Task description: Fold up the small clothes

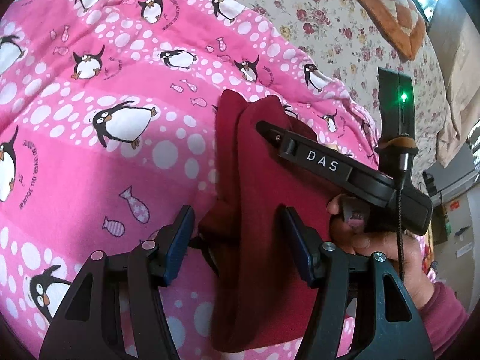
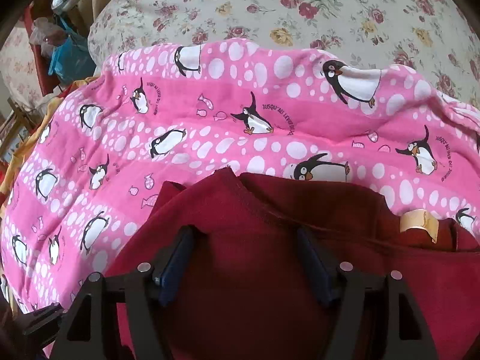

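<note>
A dark red garment (image 1: 255, 198) lies folded on a pink penguin blanket (image 1: 90, 156). My left gripper (image 1: 237, 240) is open, its blue pads straddling the garment's near part, with cloth between them. The right gripper's body, marked DAS, (image 1: 327, 162) reaches over the garment from the right, held by a hand. In the right wrist view the red garment (image 2: 270, 210) fills the foreground with a tan label (image 2: 420, 225) at right. My right gripper (image 2: 243, 246) is open, fingers pressed on the cloth.
The pink blanket (image 2: 210, 138) lies on a floral bedspread (image 2: 270, 9). An orange-edged quilt (image 1: 390, 9) lies at the far right. Bags and clutter (image 2: 60, 45) stand beside the bed at left.
</note>
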`<state>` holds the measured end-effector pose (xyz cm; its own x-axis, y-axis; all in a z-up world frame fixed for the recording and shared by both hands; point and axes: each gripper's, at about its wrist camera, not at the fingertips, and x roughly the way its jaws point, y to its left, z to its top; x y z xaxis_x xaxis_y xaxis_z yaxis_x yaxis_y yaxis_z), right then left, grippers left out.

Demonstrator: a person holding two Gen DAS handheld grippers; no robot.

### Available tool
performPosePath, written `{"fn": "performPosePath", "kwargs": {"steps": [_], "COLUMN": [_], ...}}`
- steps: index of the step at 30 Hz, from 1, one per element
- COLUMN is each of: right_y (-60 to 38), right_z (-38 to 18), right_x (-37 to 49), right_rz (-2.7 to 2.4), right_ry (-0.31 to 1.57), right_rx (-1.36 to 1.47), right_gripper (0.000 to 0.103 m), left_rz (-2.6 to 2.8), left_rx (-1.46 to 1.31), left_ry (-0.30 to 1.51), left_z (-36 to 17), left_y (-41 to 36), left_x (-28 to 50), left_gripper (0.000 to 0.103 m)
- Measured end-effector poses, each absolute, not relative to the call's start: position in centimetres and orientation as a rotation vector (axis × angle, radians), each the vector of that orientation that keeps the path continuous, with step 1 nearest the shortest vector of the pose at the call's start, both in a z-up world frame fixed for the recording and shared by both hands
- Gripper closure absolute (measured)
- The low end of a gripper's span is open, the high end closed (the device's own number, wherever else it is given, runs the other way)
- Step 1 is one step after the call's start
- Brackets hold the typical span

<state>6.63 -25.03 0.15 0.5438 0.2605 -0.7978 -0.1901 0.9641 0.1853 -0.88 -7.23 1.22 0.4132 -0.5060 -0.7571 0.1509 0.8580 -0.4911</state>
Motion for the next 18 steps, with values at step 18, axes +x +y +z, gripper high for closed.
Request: {"fn": "performPosePath", "kwargs": {"steps": [18], "right_y": [-23.9], "right_z": [0.3], "right_x": [6.4], "right_rz": [0.164], "right_ry": [0.936], "right_rx": [-0.035], "right_gripper": [0.022], "left_rz": [-0.504], "left_rx": [-0.422], "left_ry": [1.080], "left_z": [1.4], "left_y": [-5.7], "left_x": [-1.6], "left_gripper": [0.042]}}
